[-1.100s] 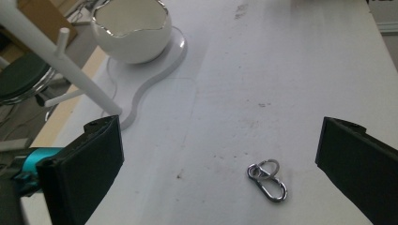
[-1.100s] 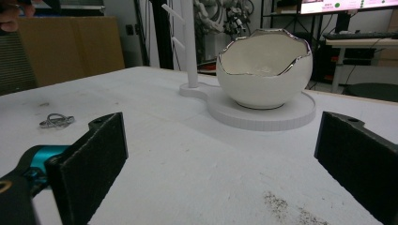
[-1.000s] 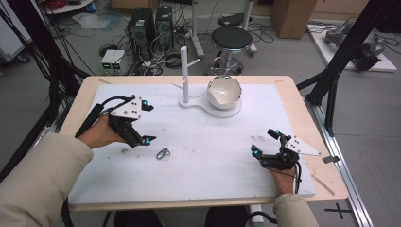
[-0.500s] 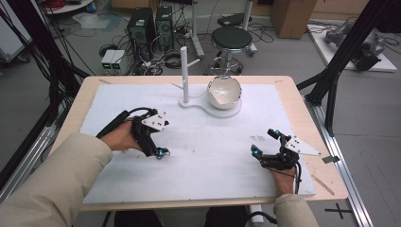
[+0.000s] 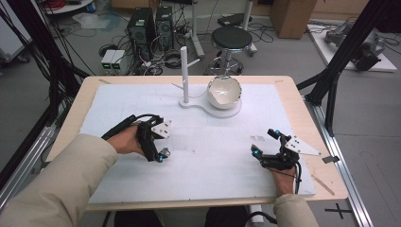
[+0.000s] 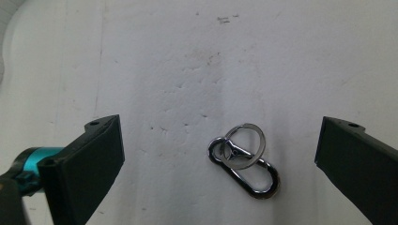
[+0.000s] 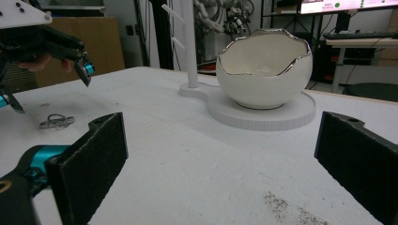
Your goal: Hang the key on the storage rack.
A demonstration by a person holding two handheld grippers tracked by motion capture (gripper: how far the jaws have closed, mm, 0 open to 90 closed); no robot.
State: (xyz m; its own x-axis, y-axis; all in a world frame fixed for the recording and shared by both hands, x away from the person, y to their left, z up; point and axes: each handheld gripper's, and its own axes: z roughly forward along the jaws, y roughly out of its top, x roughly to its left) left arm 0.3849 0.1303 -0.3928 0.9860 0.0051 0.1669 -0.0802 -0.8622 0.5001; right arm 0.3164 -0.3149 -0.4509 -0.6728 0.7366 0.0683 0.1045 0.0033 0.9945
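The carabiner clip (image 6: 245, 165) with its key ring (image 6: 244, 145) is lying flat on the white sheet (image 5: 203, 142) of the worktop (image 5: 302, 109), the ring overlapping the clip's upper end; it is being framed between the jaws of the left hand-held gripper (image 5: 161, 155), nearer the right jaw in the left gripper view, and touched by neither; those jaws are being held wide apart with nothing gripped. In the right gripper view the clip (image 7: 57, 121) is being seen just below the left hand-held gripper's tips. The right hand-held gripper (image 5: 265, 144) is being rested on the sheet well apart from the clip, jaws wide apart and empty. The egg-shaped bowl (image 5: 224, 92) is being carried on a white stand (image 5: 208, 105) beside a post (image 5: 184, 73), towards the far edge.
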